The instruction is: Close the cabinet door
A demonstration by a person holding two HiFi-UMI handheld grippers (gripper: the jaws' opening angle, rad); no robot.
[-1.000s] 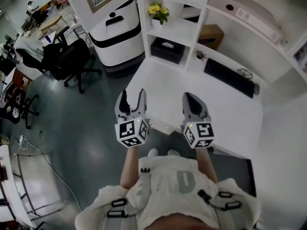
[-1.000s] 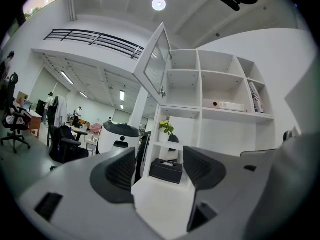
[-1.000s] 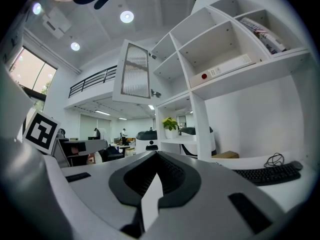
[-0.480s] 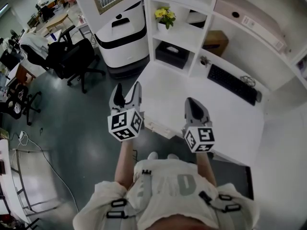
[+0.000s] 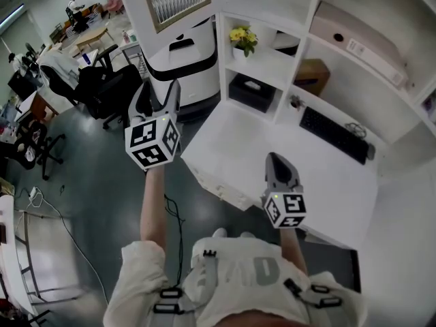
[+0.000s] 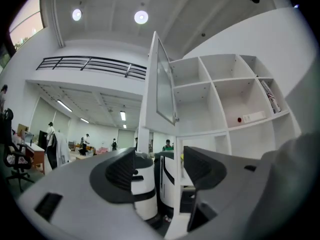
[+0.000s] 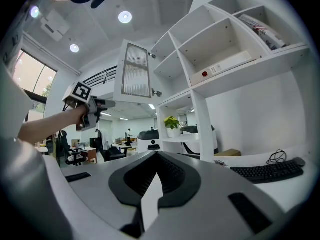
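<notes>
— Where's the cabinet door [image 6: 162, 84]?
— Upper centre of the left gripper view. It stands swung out from the white shelf unit [image 6: 226, 80], long axis upright, seen nearly edge-on. Its ribbed glass faces the right gripper view.
— And the jaws?
— Left gripper [image 5: 159, 95], at the head view's upper left, is wide apart and empty. Right gripper [image 5: 274, 158], lower right, is pressed together.

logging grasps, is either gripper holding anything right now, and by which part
Nothing is held. The left gripper has its jaws apart and empty, short of the open cabinet door; the right gripper has its jaws together on nothing.
</notes>
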